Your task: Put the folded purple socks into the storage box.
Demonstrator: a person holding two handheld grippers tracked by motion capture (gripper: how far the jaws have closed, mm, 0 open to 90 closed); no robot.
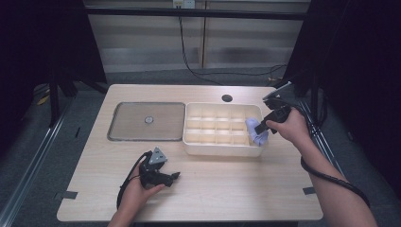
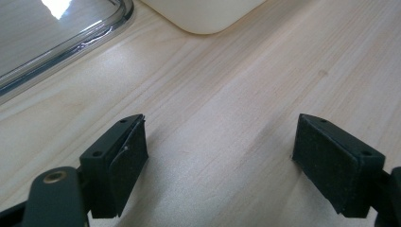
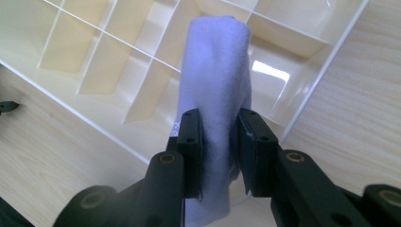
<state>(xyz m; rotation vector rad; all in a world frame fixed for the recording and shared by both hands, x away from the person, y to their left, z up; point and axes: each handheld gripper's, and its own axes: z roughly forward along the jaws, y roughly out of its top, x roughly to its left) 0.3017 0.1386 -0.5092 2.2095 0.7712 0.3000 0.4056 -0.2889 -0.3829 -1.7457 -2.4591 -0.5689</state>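
Your right tool [image 1: 261, 126] pinches the rolled purple cloth [image 3: 215, 80] at the organizer's [image 1: 222, 149] three o'clock end. Lower it squarely into one compartment before releasing. Left tool [image 2: 220, 163] rests wide open on the desk [image 1: 227, 189].

— What have I got?
— A lilac cloth [image 3: 215, 71], rolled into a soft tube, pinched across its middle between my right claw's [image 3: 220, 146] pads.
— Where's it hanging?
— Over the right end of the white divided box [image 1: 191, 142], above the near corner cell, I think; my hand hides part of it.
— And the box?
— Flat on the table.
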